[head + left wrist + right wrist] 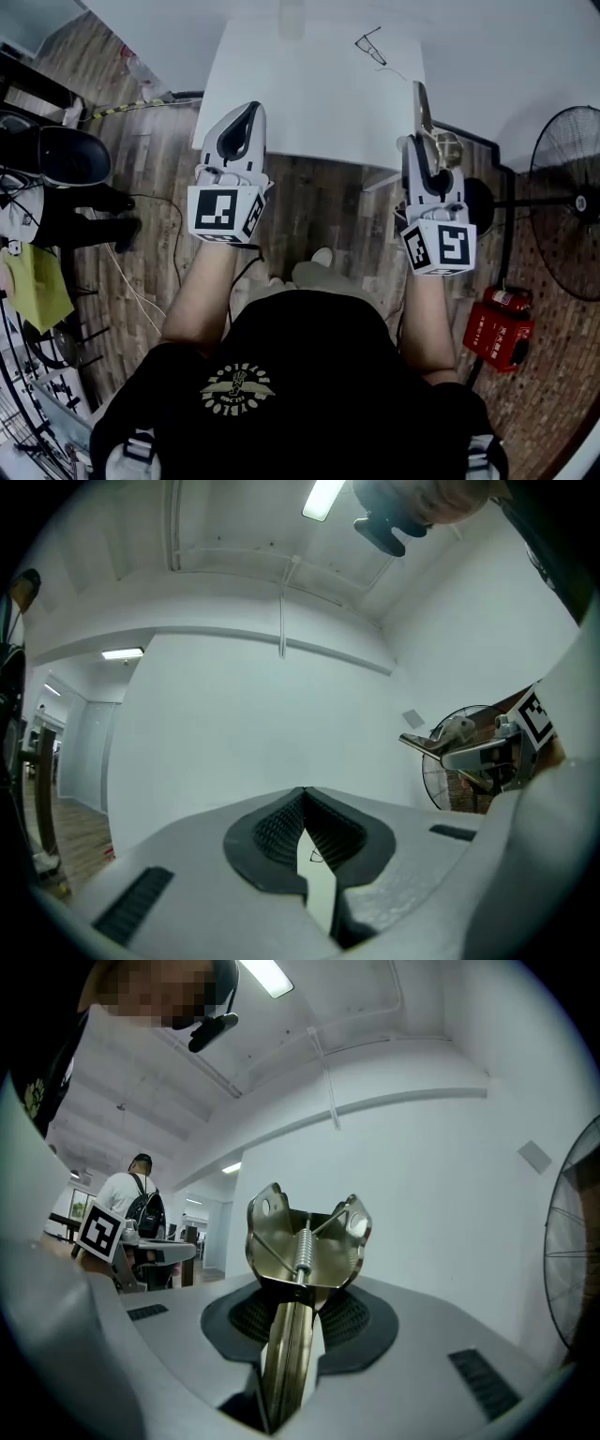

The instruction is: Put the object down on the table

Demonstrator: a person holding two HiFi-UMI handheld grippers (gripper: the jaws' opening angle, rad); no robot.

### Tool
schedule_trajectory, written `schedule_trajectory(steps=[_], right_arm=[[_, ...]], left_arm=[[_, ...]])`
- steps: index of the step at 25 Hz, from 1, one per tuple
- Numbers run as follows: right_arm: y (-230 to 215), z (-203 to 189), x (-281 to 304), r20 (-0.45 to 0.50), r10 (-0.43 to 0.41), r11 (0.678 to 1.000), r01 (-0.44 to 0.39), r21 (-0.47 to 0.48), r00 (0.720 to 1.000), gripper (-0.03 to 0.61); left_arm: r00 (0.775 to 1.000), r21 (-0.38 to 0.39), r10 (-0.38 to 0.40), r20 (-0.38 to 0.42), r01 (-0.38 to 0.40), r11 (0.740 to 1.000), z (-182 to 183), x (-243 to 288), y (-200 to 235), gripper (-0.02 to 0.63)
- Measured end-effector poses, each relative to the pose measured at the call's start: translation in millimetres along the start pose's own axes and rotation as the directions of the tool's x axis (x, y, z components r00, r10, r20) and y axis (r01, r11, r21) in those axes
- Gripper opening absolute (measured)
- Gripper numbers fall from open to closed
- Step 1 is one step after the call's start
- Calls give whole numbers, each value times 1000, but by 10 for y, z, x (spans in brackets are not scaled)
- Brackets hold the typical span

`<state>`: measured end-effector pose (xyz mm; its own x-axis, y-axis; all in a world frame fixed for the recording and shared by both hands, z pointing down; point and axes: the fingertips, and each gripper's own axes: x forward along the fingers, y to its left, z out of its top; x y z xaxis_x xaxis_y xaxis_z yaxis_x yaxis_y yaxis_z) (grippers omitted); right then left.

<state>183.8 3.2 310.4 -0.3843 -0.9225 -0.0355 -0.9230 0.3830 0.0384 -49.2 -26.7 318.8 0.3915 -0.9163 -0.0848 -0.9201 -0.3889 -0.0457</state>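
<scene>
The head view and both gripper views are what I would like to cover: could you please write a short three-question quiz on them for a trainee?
1. True or false: the left gripper is holding something.
2. The right gripper is shut on: A) a cup, B) a spring-loaded metal tool, C) nothing.
3. What lies at the far side of the white table?

Key: 1 false, its jaws are together and empty. 2 B. 3 A pair of glasses.
</scene>
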Motion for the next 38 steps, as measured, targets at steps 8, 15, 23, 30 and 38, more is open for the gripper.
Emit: schedule_trajectory(steps=[8, 15, 23, 30, 38], right_arm=[[-304, 12, 295, 15, 81, 997, -81, 8, 997, 89], [-437, 122, 315, 39, 86, 996, -86, 2, 996, 89], [-533, 153, 441, 46, 36, 999, -36, 1, 998, 89], [-559, 94, 672, 32, 5, 1000, -6, 6, 999, 89], [-537, 120, 1172, 34, -17, 1000, 17, 5, 999, 89]], left_arm=[[999, 7, 47, 17, -47, 999, 93, 368, -115, 6], [999, 3, 39, 16, -39, 999, 144, 477, -167, 6], [1000, 14, -5, 13, 5, 1000, 122, 674, -92, 6], [999, 34, -25, 21, 24, 999, 128, 916, 56, 6], [999, 34, -47, 25, 46, 998, 99, 1280, 397, 6]])
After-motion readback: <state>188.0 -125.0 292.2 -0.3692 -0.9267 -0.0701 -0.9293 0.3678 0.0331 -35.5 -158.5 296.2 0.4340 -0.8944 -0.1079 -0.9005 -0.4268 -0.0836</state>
